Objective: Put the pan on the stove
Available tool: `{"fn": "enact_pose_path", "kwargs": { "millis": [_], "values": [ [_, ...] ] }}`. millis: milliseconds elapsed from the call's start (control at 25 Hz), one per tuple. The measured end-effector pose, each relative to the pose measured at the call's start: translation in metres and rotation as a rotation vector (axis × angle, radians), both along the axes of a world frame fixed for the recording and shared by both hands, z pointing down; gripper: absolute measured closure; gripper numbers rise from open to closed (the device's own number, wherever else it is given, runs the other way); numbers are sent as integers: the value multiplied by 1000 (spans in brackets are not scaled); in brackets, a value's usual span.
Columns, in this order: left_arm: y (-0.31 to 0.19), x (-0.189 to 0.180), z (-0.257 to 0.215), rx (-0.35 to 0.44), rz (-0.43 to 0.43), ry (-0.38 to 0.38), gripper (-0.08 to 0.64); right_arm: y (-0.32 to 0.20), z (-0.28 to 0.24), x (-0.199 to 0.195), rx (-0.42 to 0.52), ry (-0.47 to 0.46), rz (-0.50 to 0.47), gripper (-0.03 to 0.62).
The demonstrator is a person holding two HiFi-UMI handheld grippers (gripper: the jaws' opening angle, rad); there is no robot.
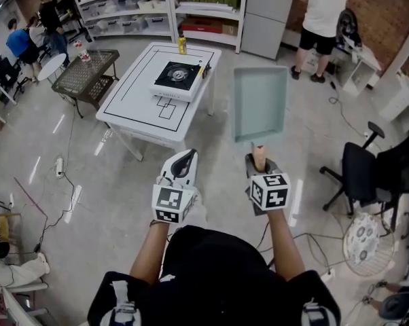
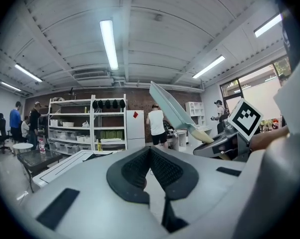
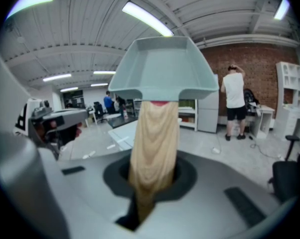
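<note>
Head view alone shows the stove (image 1: 177,79) on the white table (image 1: 133,111). The pan (image 1: 260,104) is held in the air well apart from the stove, off the table's right side, over the floor. Right gripper view shows the right gripper (image 3: 152,176) clamped on the pan's wooden handle (image 3: 154,138). Left gripper view shows the left gripper (image 2: 151,156) with its jaws pressed together on nothing. It also catches the pan edge-on, sloping upward.

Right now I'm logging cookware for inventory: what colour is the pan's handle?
Light wood-grain tan handle on a pale blue-green pan; clearest in the right gripper view.
</note>
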State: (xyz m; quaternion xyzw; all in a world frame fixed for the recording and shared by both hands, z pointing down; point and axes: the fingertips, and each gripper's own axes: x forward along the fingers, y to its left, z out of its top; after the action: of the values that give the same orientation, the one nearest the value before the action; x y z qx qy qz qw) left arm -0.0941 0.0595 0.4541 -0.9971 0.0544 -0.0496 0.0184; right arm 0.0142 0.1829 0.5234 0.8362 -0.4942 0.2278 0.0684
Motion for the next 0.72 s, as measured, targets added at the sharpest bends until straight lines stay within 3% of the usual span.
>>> {"fn": "enact_pose_path", "kwargs": {
  "millis": [720],
  "values": [
    [-158,125,2,-19,-4,-28,534,-157,3,118,-26,-46,-6,549]
  ]
}}
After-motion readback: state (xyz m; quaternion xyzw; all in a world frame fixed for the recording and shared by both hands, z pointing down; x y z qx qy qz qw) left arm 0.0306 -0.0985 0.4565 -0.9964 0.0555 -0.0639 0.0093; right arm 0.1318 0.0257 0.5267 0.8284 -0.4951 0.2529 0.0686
